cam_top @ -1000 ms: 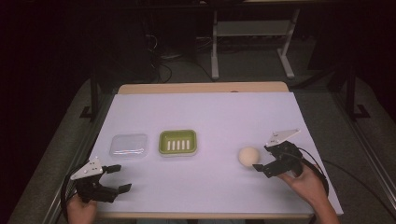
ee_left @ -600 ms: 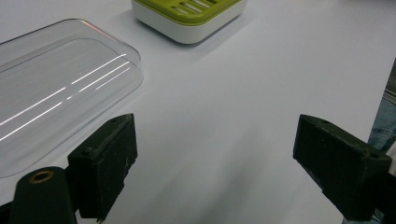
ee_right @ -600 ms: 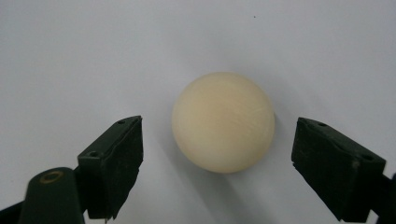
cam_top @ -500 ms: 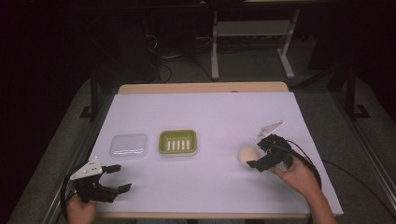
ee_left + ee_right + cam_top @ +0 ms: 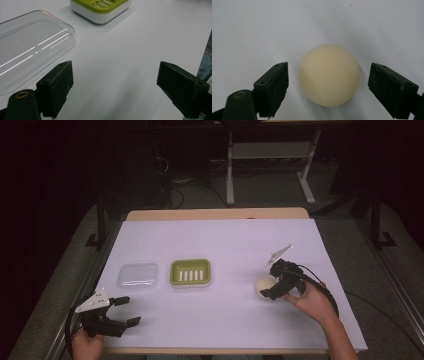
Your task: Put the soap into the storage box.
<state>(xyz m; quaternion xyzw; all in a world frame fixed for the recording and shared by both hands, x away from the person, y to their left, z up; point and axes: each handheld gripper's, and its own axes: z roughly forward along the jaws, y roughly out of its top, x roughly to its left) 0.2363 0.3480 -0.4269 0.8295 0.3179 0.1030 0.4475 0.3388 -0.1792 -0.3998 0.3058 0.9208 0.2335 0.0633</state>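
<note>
- a dark room, and a table (image 5: 215, 245) with a white top.
- a round cream soap (image 5: 265, 286) lies on the white top, well to the right of the green soap dish (image 5: 190, 272).
- the right gripper (image 5: 272, 281) hangs over the soap with its jaws spread wide, one on each side, not touching it (image 5: 329, 75).
- the soap is a ball, so no side is longer; the jaws just need to come down and squeeze.
- the left gripper (image 5: 126, 311) is gaping too, holding nothing, far on the other side of the dish near the clear lid (image 5: 138, 275).
- the right hand (image 5: 312, 300) is much nearer the soap.
</note>
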